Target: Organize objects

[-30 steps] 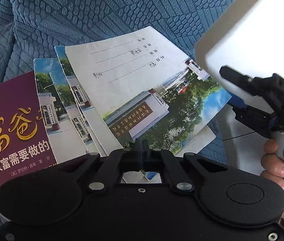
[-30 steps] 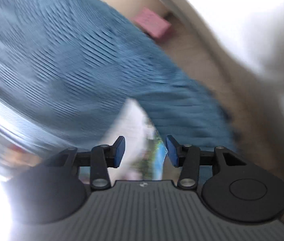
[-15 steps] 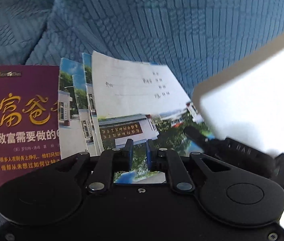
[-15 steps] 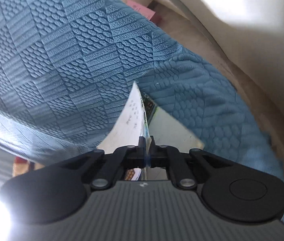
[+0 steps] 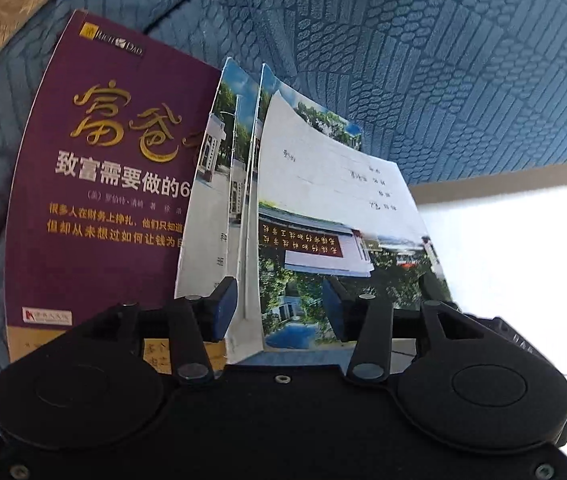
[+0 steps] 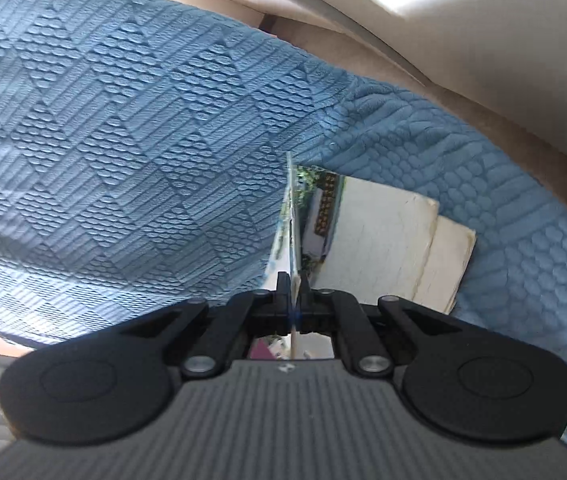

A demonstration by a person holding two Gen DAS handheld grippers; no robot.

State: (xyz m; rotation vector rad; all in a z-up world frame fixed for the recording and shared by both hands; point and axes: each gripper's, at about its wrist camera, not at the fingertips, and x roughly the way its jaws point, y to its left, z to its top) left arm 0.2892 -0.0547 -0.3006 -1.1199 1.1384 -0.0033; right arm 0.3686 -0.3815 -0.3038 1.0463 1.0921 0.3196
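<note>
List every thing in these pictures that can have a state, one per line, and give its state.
Left gripper: open, jaws just been opening, booklet edges between them, pads not pressing.
Right gripper: shut on the top booklet.
Top booklet: lifted on edge, cover curved, pinched at its corner.
Other booklets: fanned, leaning against the purple book.
Purple book: closed, cover up, lying on the blue blanket.

Left black two-finger gripper has just been opening, blue-padded fingers apart; right black gripper is clamped tight, both angled downward.
</note>
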